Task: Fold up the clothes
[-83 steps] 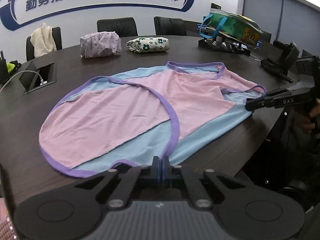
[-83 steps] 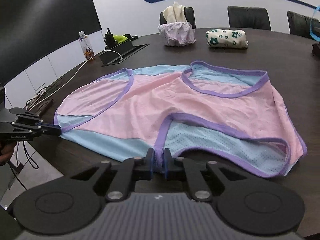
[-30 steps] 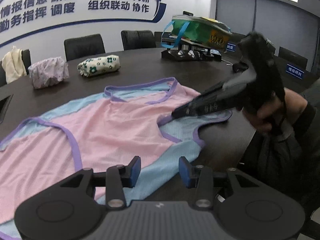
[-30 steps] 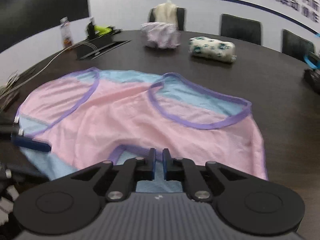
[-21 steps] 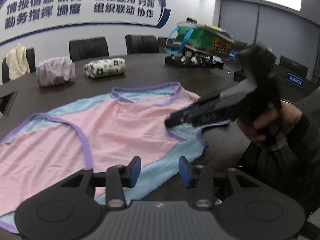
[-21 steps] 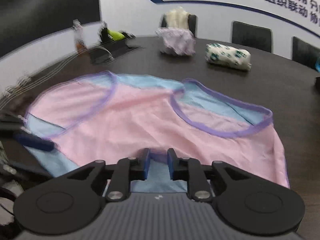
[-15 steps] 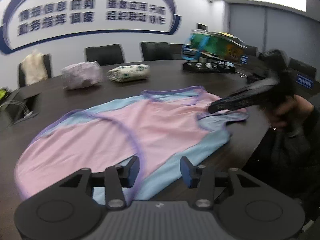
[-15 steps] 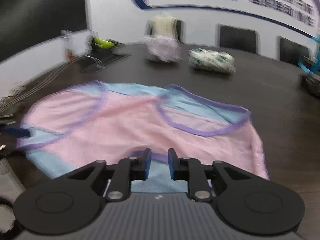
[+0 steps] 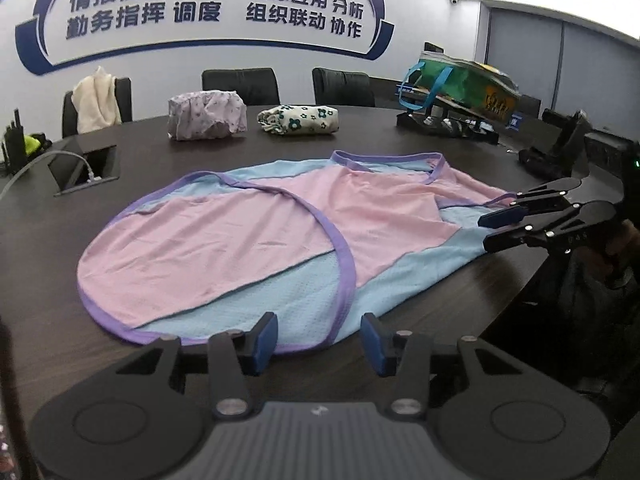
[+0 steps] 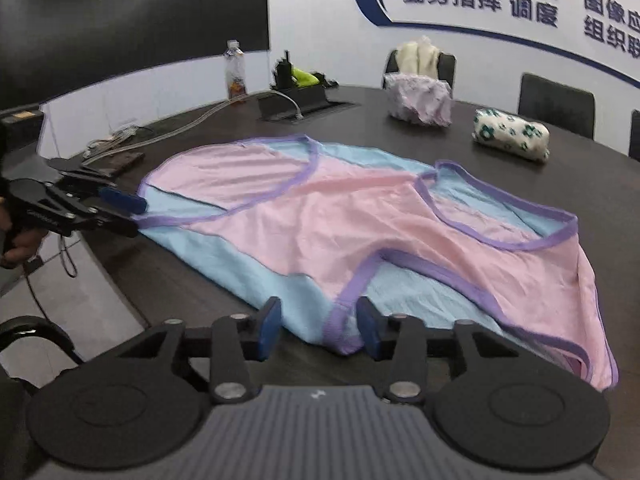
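Observation:
A pink and light-blue sleeveless top with purple trim (image 9: 256, 232) lies spread flat on the dark table (image 9: 440, 312). My left gripper (image 9: 320, 340) sits at its near hem. Its jaws are closing, the purple edge lies between them, and the pads stand apart from the cloth. In the right wrist view my right gripper (image 10: 320, 326) is at the top's (image 10: 360, 220) near corner. Its jaws are closing around a purple strap end without pressing on it. Each gripper shows in the other's view, the right gripper (image 9: 492, 232) and the left gripper (image 10: 128, 212), both at the garment's edge.
At the table's far side lie a folded lilac garment (image 9: 206, 114) and a rolled white flowered one (image 9: 298, 120). A green bag (image 9: 464, 80) stands at the back right, an open cable box (image 9: 86, 164) at the left, a bottle (image 10: 236, 74) by the wall. Chairs ring the table.
Both grippers, earlier shut on the hem, have let go. The left one slid left along the near edge. The right one opened from shut and shifted along its corner.

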A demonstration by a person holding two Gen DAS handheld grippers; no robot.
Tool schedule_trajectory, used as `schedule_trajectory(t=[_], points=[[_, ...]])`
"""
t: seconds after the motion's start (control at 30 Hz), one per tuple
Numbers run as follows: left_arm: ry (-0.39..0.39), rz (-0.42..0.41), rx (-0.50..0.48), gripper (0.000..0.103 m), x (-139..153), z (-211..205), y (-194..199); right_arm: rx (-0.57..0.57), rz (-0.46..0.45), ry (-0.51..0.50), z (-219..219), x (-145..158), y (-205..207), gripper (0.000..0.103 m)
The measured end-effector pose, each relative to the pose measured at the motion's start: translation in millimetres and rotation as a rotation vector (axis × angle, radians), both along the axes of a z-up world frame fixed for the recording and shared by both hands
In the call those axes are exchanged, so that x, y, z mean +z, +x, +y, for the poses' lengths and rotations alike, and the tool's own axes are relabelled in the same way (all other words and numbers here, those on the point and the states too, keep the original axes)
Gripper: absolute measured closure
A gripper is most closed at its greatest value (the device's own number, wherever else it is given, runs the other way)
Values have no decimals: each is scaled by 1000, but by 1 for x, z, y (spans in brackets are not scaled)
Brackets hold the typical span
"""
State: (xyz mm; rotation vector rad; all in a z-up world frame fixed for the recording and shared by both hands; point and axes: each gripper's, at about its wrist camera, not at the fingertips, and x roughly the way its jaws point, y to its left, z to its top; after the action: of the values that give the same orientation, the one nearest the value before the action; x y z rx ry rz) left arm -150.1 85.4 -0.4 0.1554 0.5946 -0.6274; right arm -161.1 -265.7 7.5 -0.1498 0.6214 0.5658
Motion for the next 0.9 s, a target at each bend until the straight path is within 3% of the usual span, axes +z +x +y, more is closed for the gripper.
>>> schedule_trajectory(t=[0.07,0.17,0.4,0.53,0.7,0.8,0.87,0.9], points=[[28,-14,-6,96,-1,-4,-1,11,-13,-27,5,-2,-1,92],[50,-33,-19,100,-1,-6,-2,25,-33,-59,12,-3,-4,96],[14,-3,-27,102,3,7,1,61,-51,-27,4,9,-11,99],[-38,10,12,102,19,8,27,30,-108,1,-3,25,6,99],[63,-31,27,103,53,-16,91,1,-148,-67,7,39,76,99],[148,-5,56,95,52,-27,127,-18,-102,-148,20,35,123,95],[173,16,92,92,48,-26,138,-69,-122,-191,19,36,133,94],[167,8,119,91,49,-19,135,-93,-134,-198,14,38,134,88]])
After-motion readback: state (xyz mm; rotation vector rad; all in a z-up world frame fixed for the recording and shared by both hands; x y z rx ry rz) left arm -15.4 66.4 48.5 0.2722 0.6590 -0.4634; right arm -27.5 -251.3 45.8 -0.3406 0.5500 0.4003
